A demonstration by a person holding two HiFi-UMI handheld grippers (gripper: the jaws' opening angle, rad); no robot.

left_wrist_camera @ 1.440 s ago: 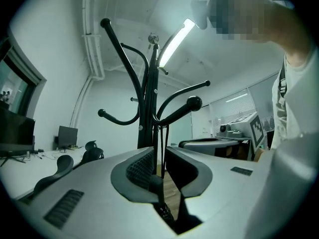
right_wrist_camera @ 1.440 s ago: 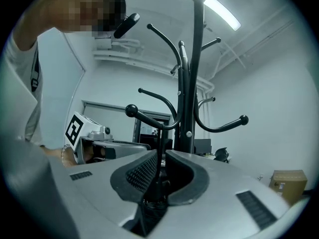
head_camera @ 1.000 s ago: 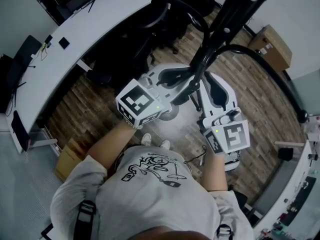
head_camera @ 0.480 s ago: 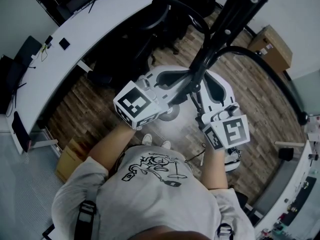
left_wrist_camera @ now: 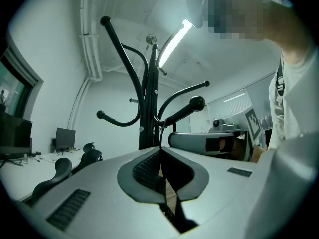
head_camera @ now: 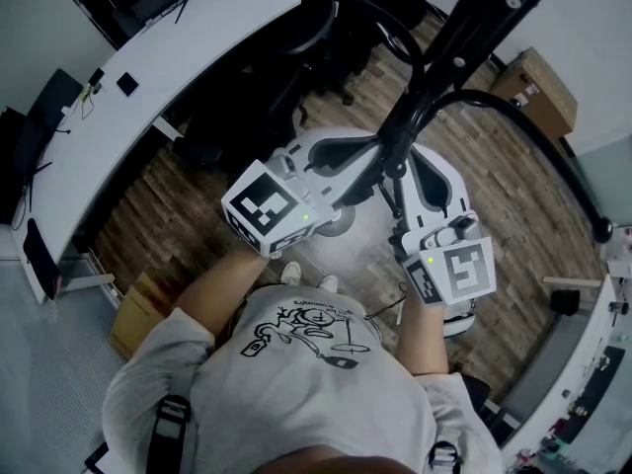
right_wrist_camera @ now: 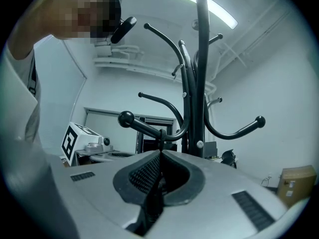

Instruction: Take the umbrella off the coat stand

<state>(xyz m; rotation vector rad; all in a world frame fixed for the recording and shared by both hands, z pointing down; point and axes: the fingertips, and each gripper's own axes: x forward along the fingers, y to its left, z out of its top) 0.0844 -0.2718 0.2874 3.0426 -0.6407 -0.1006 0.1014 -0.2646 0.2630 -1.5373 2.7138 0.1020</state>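
The black coat stand (head_camera: 444,57) rises in front of me, its pole (left_wrist_camera: 148,108) close to both grippers. A thin dark umbrella strap (left_wrist_camera: 160,133) loops over a knob-tipped hook (left_wrist_camera: 184,111). My left gripper (left_wrist_camera: 160,148) is shut on that strap just below the hook. The right gripper (right_wrist_camera: 160,153) is shut on a dark part of the umbrella, with the strap loop (right_wrist_camera: 161,136) running from its tips up to the same hook (right_wrist_camera: 144,126). In the head view the left gripper (head_camera: 367,171) and right gripper (head_camera: 398,191) meet at the pole. The umbrella's body is hidden under them.
A long curved white desk (head_camera: 148,77) with black office chairs (head_camera: 296,47) stands behind the stand. A cardboard box (head_camera: 538,92) sits at the right wall and another (head_camera: 133,314) on the wood floor at the left. Further curved hooks (right_wrist_camera: 234,131) stick out around the pole.
Both grippers stay shut at the hook and have barely shifted. The right one dipped slightly half a second ago and is back up.
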